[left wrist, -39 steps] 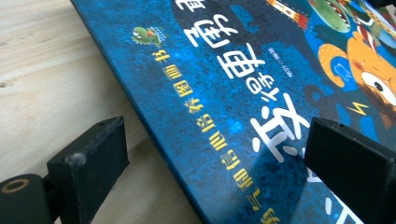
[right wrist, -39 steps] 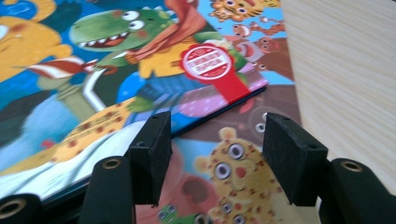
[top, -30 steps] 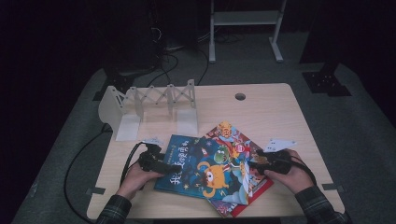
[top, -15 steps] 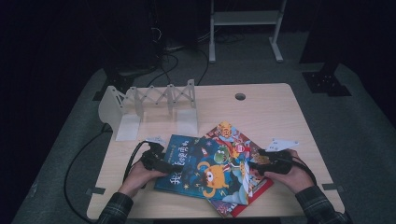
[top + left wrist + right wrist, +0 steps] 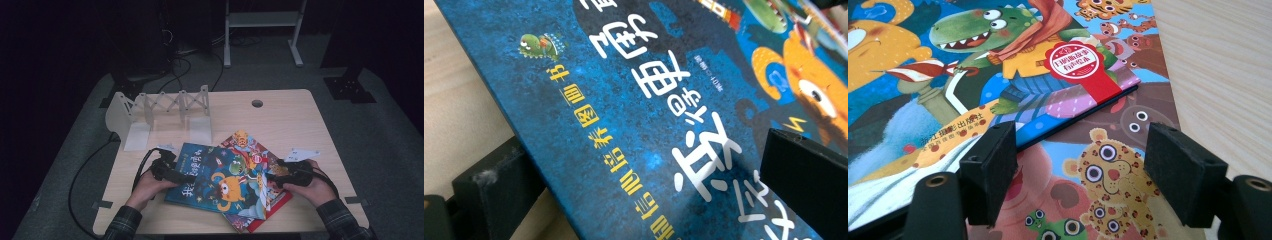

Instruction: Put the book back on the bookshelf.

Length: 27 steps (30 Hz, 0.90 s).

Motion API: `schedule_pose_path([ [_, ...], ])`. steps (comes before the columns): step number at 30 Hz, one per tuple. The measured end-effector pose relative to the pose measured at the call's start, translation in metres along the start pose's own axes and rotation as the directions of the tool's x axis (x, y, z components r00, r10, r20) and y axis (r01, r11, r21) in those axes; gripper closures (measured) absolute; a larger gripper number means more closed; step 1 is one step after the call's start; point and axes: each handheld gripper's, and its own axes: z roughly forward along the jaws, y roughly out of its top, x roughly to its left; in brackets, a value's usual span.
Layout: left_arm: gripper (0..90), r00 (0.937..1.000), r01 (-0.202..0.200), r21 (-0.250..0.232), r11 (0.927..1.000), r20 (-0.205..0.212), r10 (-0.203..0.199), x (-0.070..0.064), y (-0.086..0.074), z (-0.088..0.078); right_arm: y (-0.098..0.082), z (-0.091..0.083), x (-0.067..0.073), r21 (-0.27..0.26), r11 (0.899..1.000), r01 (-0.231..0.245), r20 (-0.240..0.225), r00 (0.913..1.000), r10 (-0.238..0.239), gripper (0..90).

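Note:
Two picture books lie overlapped at the table's front. A blue book (image 5: 215, 177) (image 5: 624, 125) (image 5: 948, 75) sits on top of a red-edged book (image 5: 248, 144) (image 5: 1098, 165). My left gripper (image 5: 190, 177) (image 5: 649, 175) is at the blue book's left edge. One jaw sits under that edge and the other over the cover, standing wide apart. My right gripper (image 5: 270, 181) (image 5: 1080, 170) is at the books' right side. Its jaws have just been opening. The lower book's cover lies between them, and the blue book's edge runs by the left pad (image 5: 993, 165) without being pressed.
A white folding rack (image 5: 165, 107) stands at the back left of the wooden table (image 5: 300, 120), and a small hole (image 5: 257, 103) is near the back edge. A cable (image 5: 80, 175) hangs off the table's left side. A metal stand (image 5: 260, 20) is on the floor beyond.
The left gripper has edged slightly right onto the blue book's edge. The books and the right hand lie where they were.

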Motion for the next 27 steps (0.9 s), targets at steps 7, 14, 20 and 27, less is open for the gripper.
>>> schedule_pose_path([
  [7, 0.0, 0.9999, -0.010, -0.054, 0.9985, 0.012, 0.011, -0.005, 0.007, -0.012, 0.000, 0.000, 0.000, 0.000, 1.000, 0.004, 0.000, 1.0000, -0.004, 28.2],
  [14, 0.0, 0.9990, -0.042, -0.102, 0.9939, 0.008, 0.043, -0.016, 0.020, -0.026, 0.000, 0.000, 0.001, 0.000, 1.000, 0.005, 0.001, 1.0000, -0.005, 29.4],
  [20, 0.0, 0.9982, -0.059, -0.131, 0.9897, 0.006, 0.060, -0.022, 0.032, -0.034, 0.000, 0.000, 0.002, -0.002, 1.000, 0.008, -0.003, 1.0000, -0.008, 31.3],
  [27, 0.0, 0.9964, -0.082, -0.155, 0.9845, 0.011, 0.084, -0.033, 0.046, -0.044, 0.000, 0.000, 0.001, -0.002, 1.000, 0.002, -0.014, 0.9999, -0.002, 32.1],
])
